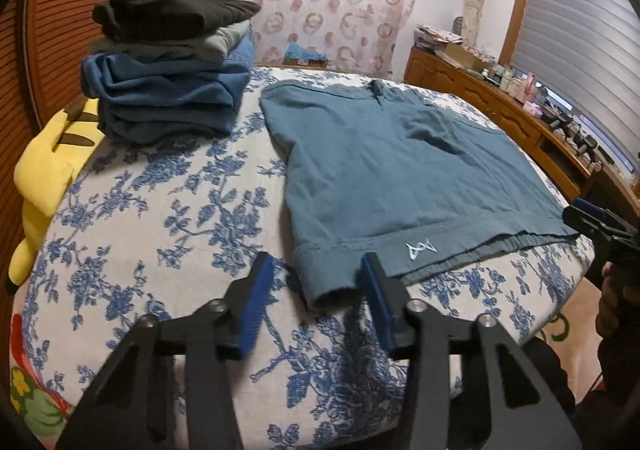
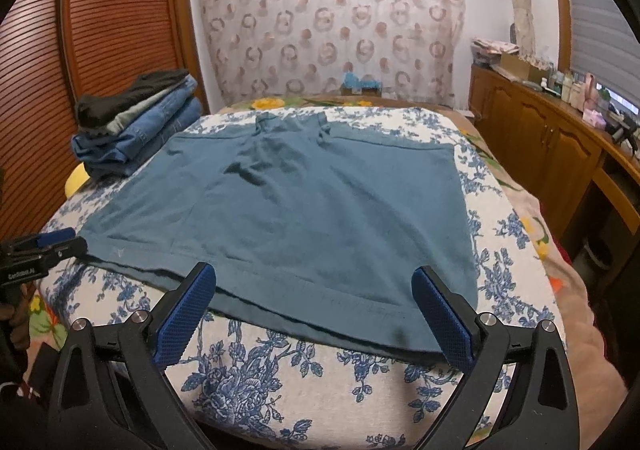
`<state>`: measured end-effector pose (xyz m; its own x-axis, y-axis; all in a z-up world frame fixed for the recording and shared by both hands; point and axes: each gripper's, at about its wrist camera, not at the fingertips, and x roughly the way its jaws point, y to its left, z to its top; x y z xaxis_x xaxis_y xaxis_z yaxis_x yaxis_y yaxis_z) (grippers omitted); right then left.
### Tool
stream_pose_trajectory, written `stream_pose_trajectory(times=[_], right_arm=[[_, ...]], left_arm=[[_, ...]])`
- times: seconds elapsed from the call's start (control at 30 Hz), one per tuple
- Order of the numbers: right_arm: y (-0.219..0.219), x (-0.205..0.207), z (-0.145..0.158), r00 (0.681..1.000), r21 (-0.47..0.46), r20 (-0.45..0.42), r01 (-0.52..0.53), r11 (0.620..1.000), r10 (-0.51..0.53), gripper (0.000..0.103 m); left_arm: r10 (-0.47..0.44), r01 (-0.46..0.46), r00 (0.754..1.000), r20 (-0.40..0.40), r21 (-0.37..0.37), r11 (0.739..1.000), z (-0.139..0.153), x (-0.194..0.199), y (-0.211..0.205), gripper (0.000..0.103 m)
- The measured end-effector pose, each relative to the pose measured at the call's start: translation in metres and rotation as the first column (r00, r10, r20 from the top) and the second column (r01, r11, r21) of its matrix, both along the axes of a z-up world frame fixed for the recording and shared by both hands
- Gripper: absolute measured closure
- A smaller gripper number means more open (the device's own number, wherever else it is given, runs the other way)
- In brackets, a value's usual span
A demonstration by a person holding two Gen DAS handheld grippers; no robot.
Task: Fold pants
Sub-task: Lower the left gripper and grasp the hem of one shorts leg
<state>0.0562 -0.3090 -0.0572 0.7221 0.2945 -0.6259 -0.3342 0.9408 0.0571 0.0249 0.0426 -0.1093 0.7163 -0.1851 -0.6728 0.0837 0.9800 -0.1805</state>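
Observation:
Teal-blue pants point(image 1: 400, 173) lie spread flat on the floral bed cover point(image 1: 160, 242), hem edge toward me; they also show in the right wrist view point(image 2: 304, 217). A small white logo point(image 1: 421, 250) sits near the hem. My left gripper point(image 1: 318, 270) is open, its blue pads either side of the near left hem corner, just above the cover. My right gripper point(image 2: 314, 282) is open wide, its fingers over the near right part of the hem. Each gripper shows at the edge of the other's view: the right one point(image 1: 600, 221), the left one point(image 2: 44, 246).
A stack of folded clothes point(image 1: 172, 77), black on grey on denim, stands at the far left of the bed point(image 2: 132, 129). A yellow plush toy point(image 1: 52, 169) lies at the left edge. A wooden sideboard point(image 1: 520, 121) with clutter runs along the right wall.

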Motion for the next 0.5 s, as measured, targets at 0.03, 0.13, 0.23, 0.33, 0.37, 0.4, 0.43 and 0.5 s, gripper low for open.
stream_pose_trajectory(times=[0.03, 0.13, 0.23, 0.33, 0.37, 0.4, 0.43, 0.5], right_arm=[[0.001, 0.000, -0.001, 1.000, -0.001, -0.001, -0.001, 1.000, 0.001, 0.003], [0.002, 0.001, -0.004, 1.000, -0.007, -0.008, -0.007, 1.000, 0.007, 0.005], [0.001, 0.002, -0.009, 1.000, -0.008, -0.023, -0.017, 1.000, 0.017, 0.010], [0.000, 0.002, -0.013, 0.999, -0.008, -0.035, -0.023, 1.000, 0.023, 0.014], [0.000, 0.002, -0.014, 0.999, -0.009, -0.037, -0.024, 1.000, 0.024, 0.014], [0.000, 0.001, -0.014, 0.999, -0.009, -0.040, -0.025, 1.000, 0.024, 0.014], [0.000, 0.001, -0.015, 0.999, -0.010, -0.041, -0.025, 1.000, 0.025, 0.014], [-0.001, 0.001, -0.015, 0.999, -0.010, -0.041, -0.025, 1.000, 0.025, 0.014]], left_arm=[[-0.005, 0.005, 1.000, -0.003, -0.003, 1.000, 0.000, 0.000, -0.001, 0.062], [-0.007, 0.006, 1.000, -0.008, -0.013, 1.000, -0.002, -0.001, -0.001, 0.063], [-0.004, 0.003, 1.000, -0.008, -0.018, 1.000, -0.002, -0.002, -0.001, 0.063], [-0.003, 0.003, 1.000, -0.007, -0.013, 1.000, -0.002, -0.003, 0.000, 0.066], [-0.002, 0.002, 1.000, -0.008, -0.014, 1.000, -0.002, -0.001, 0.001, 0.074], [-0.002, 0.002, 1.000, -0.009, -0.020, 1.000, -0.002, 0.000, 0.002, 0.081], [0.000, 0.000, 1.000, -0.010, -0.027, 1.000, -0.002, 0.000, 0.004, 0.082], [0.002, -0.002, 1.000, 0.000, -0.016, 1.000, 0.001, 0.002, 0.003, 0.093]])
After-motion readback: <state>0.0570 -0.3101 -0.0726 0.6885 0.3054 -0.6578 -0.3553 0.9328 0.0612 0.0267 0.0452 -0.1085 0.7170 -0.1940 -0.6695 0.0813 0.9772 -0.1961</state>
